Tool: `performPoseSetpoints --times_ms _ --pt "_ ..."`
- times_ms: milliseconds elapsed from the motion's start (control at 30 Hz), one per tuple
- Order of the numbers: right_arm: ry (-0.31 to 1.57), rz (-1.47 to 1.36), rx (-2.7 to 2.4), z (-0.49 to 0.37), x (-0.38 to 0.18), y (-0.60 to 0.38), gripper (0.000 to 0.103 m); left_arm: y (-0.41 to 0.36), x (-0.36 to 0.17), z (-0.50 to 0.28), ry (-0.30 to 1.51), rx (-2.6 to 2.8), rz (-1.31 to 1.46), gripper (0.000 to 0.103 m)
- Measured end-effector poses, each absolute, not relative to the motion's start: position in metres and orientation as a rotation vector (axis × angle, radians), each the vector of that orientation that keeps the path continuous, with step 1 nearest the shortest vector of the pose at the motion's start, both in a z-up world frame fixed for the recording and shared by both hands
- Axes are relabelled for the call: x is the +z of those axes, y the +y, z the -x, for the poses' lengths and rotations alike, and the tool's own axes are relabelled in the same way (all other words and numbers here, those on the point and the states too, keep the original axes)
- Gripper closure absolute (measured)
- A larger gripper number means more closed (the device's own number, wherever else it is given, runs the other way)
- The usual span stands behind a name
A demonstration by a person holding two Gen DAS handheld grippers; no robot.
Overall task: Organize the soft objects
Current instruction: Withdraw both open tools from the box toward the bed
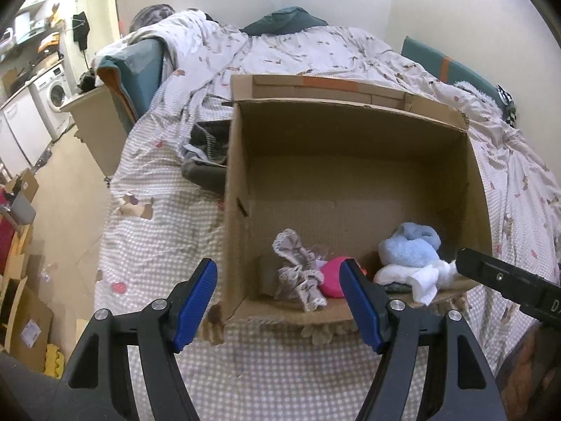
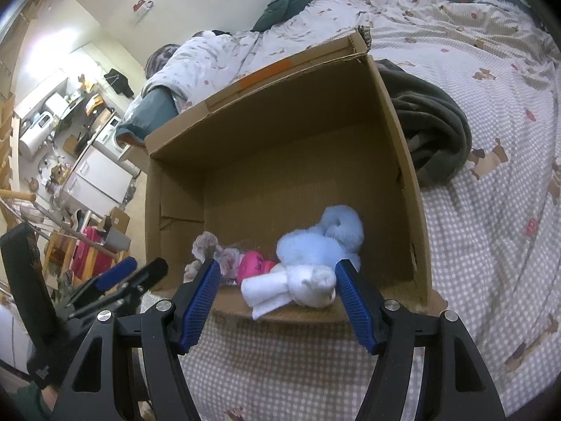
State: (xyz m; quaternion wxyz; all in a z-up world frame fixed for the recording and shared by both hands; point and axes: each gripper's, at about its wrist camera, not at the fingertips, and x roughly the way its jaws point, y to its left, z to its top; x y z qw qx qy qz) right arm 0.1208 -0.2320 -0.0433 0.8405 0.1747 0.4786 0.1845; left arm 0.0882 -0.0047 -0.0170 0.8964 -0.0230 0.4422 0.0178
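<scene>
A: Left wrist view: left gripper (image 1: 278,301) spread, empty, above the cardboard box (image 1: 354,189) rim; patterned cloth (image 1: 298,273) inside. Risk?

B: Clipping the rim. Right wrist view: right gripper (image 2: 278,298) spread, empty; white towel (image 2: 277,291) overhangs the edge and may slip out.

A washing machine (image 1: 58,94) stands far left, a dark blanket (image 2: 434,133) lies on the checked bedspread (image 1: 280,368).

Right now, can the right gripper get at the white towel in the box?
Probably yes. The right gripper stands open just before the white towel, which lies at the box's near edge with nothing over it.
</scene>
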Motion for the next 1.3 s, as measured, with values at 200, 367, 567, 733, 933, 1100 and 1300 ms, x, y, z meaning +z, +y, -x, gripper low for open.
performPoseSetpoints --times_ms 200,367,567,733,933,1100,1300 --pt "1.009 -0.364 0.376 -0.103 -0.041 -0.236 0.031 0.014 -0.012 -0.068 0.919 0.081 0.106 0.033" --pt "1.011 -0.358 0.379 -0.088 -0.04 -0.231 0.031 0.02 -0.014 -0.056 0.937 0.121 0.114 0.033" --pt "1.067 -0.33 0.328 -0.077 -0.053 -0.227 0.031 0.029 -0.03 -0.048 0.996 0.181 0.143 0.033" --pt "1.164 -0.289 0.266 -0.084 -0.076 -0.226 0.031 0.038 -0.05 -0.052 1.084 0.233 0.182 0.033" --pt "1.227 -0.26 0.323 -0.091 -0.095 -0.205 0.031 0.033 -0.069 -0.06 1.158 0.207 0.23 0.033" --pt "1.224 -0.094 0.37 -0.095 -0.105 -0.174 0.031 0.026 -0.076 -0.067 1.187 0.2 0.233 0.033" --pt "1.238 -0.025 0.393 -0.103 -0.126 -0.152 0.045 0.022 -0.082 -0.072 1.211 0.184 0.255 0.033"
